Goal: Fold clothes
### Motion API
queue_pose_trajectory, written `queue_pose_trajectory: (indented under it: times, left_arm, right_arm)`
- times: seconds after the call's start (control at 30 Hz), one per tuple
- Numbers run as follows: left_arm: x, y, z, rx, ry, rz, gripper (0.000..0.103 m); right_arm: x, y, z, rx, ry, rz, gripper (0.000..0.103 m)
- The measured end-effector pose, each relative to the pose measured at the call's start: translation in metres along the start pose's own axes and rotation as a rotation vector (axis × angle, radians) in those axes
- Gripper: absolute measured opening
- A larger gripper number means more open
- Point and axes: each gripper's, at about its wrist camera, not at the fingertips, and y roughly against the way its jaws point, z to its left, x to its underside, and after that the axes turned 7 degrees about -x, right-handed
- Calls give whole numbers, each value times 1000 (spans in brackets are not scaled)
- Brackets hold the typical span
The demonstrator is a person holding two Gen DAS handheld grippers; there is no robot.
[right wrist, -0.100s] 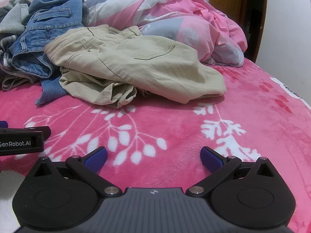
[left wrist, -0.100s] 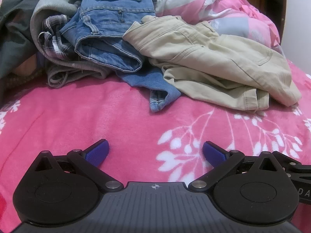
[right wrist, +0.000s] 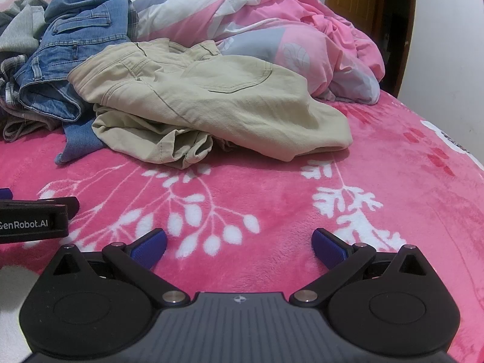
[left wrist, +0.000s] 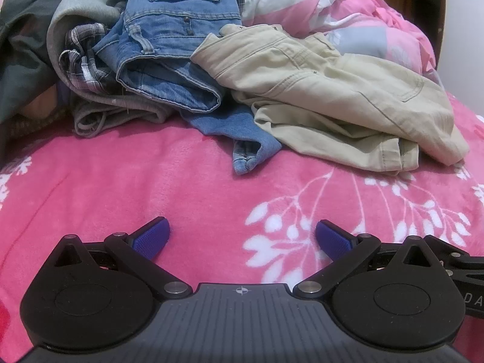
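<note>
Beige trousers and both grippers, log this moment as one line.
stage: before first grasp | left gripper: open, empty | right gripper: open, empty | crumpled beige cotton trousers: unfolded on pink floral fleece blanket

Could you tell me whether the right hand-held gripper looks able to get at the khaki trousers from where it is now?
Probably yes: the right hand-held gripper is open and empty, only bare pink blanket lies before the khaki trousers, which top the pile.

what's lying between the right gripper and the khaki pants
Nothing: only bare pink blanket separates the open right gripper from the khaki pants, in the right wrist view.
</note>
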Motion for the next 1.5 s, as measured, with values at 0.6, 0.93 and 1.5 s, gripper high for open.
queue_pose_trajectory:
  times: [0.6,0.93,1.5]
  left_arm:
    - [-6,20,1,8,-42,12,103]
    - [-17,83,14,55,19,10,103]
    - [-24,149,18,71,11,-68,103]
  right_arm:
    - [-3,13,-7,2,-33,39,103]
    - [-18,85,-26,0,-172,59,103]
    - [-22,150,-8,7,-127,-16,103]
